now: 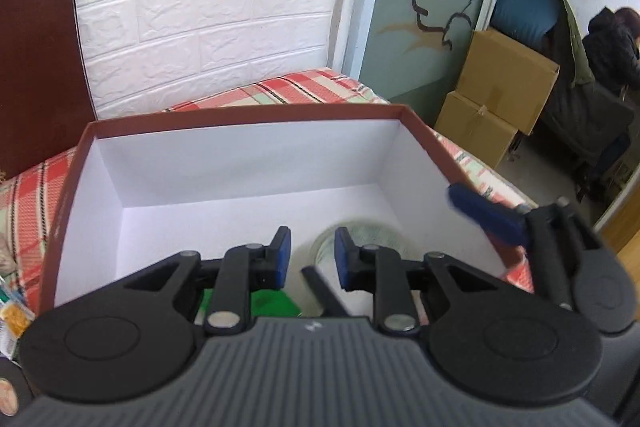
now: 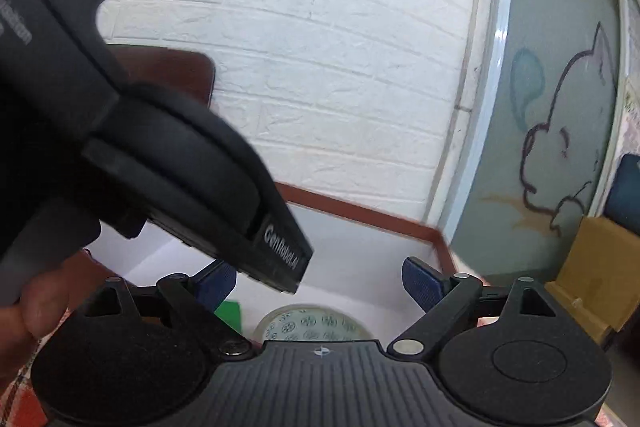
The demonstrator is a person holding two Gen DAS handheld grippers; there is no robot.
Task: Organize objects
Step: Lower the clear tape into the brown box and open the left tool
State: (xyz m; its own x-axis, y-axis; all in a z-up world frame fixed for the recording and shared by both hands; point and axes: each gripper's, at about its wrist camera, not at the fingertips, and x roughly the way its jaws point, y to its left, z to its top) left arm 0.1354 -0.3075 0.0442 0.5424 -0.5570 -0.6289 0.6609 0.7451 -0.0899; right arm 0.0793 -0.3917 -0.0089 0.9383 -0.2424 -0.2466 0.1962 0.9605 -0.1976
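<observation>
Checked cloth [image 1: 32, 195], box [image 1: 240, 155], tape roll [image 1: 372, 239] beyond left hand-held gripper [image 1: 313, 259]

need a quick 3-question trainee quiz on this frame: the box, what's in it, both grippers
1. True or false: the box holds nothing.
2. Pick one. Whose fingers stand wider apart? A: left gripper. B: right gripper.
3. Short answer: what colour is the flat item lying in the box beside the round patterned disc?

Key: 1 false; 2 B; 3 green.
</observation>
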